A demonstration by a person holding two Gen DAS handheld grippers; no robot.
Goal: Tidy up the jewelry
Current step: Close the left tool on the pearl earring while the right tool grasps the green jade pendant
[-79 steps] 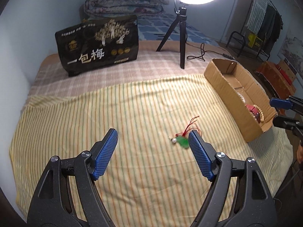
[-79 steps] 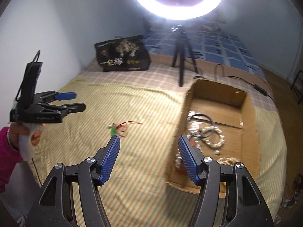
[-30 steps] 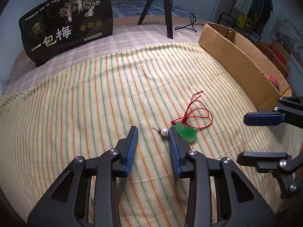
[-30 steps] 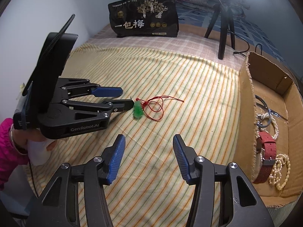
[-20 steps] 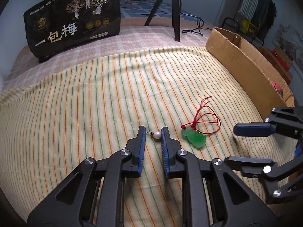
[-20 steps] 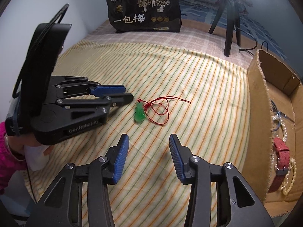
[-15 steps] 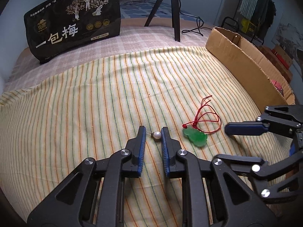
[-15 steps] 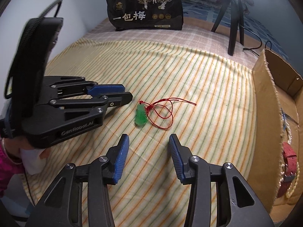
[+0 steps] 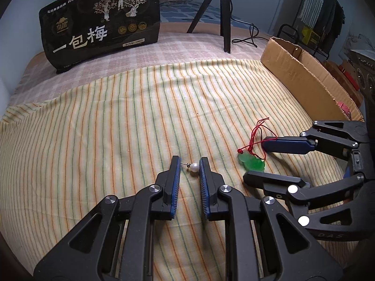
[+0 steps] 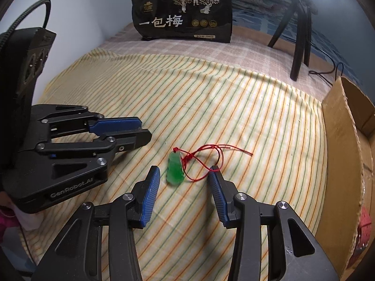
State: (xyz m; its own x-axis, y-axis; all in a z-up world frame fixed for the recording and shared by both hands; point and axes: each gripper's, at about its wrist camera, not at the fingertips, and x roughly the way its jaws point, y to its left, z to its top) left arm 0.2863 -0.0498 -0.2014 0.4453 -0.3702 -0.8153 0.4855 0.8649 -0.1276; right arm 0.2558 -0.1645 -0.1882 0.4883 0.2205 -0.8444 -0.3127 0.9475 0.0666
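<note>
A pearl stud earring (image 9: 193,167) lies on the striped cloth between the tips of my left gripper (image 9: 189,164). The jaws are narrowed around it with small gaps still showing. A green pendant (image 9: 252,162) on a red cord (image 9: 256,131) lies just to its right. In the right wrist view the pendant (image 10: 175,172) sits between the open jaws of my right gripper (image 10: 185,174), whose right fingertip rests on the cord (image 10: 211,154). The left gripper (image 10: 131,131) shows at the left; the earring is hidden there.
A cardboard box (image 9: 304,70) runs along the right edge of the bed; its wall (image 10: 339,140) is close to my right gripper. A black bag (image 9: 100,28) and a tripod (image 9: 220,11) stand at the back.
My right gripper has moved in over the green pendant, which now lies between its fingers. My left gripper has stayed around the pearl earring.
</note>
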